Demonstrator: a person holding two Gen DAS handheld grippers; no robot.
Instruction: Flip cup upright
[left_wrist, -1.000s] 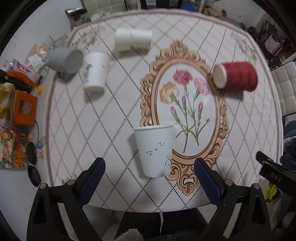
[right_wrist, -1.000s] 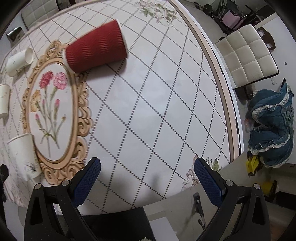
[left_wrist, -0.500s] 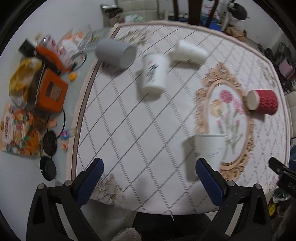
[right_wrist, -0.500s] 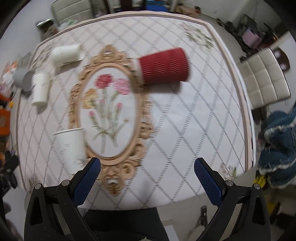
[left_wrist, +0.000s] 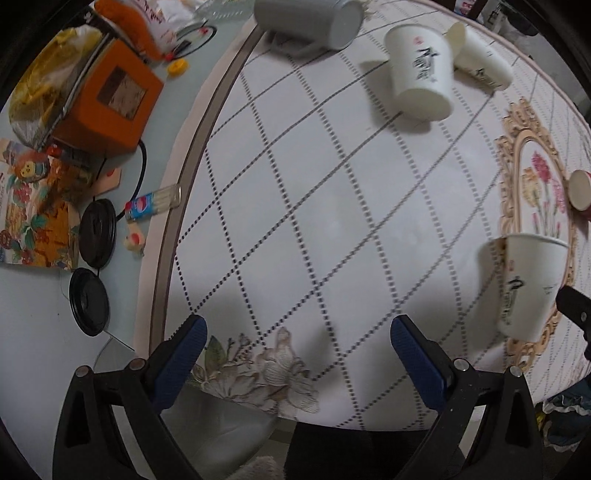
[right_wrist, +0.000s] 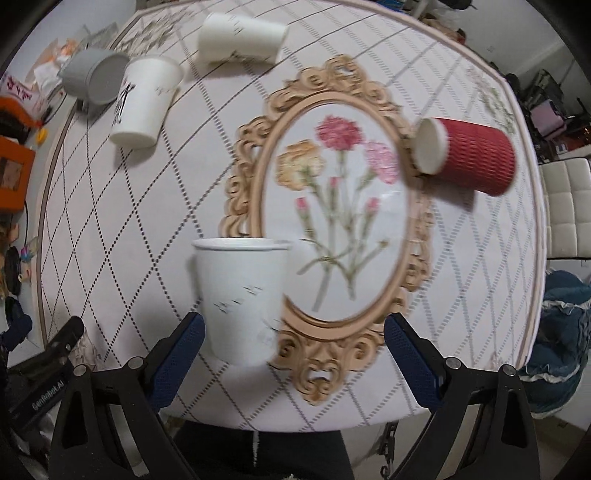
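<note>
A white paper cup with small birds (right_wrist: 242, 301) stands upright near the table's front edge; it also shows in the left wrist view (left_wrist: 528, 286). A red ribbed cup (right_wrist: 467, 155) lies on its side at the right. A white cup with black writing (right_wrist: 142, 101) stands upside down at the back left, also in the left wrist view (left_wrist: 421, 72). Another white cup (right_wrist: 242, 37) and a grey mug (right_wrist: 92, 74) lie on their sides. My left gripper (left_wrist: 295, 358) is open and empty over the front left edge. My right gripper (right_wrist: 291, 354) is open and empty, just right of the upright cup.
The round table (right_wrist: 461, 258) has a diamond-pattern cloth with a flower medallion. Left of it a side surface holds an orange box (left_wrist: 107, 96), black lids (left_wrist: 96, 232) and clutter. A white chair (right_wrist: 569, 210) stands at the right.
The left gripper has swung left toward the table's left edge. The right gripper has swung left from the red cup to the upright white cup. No cup has moved.
</note>
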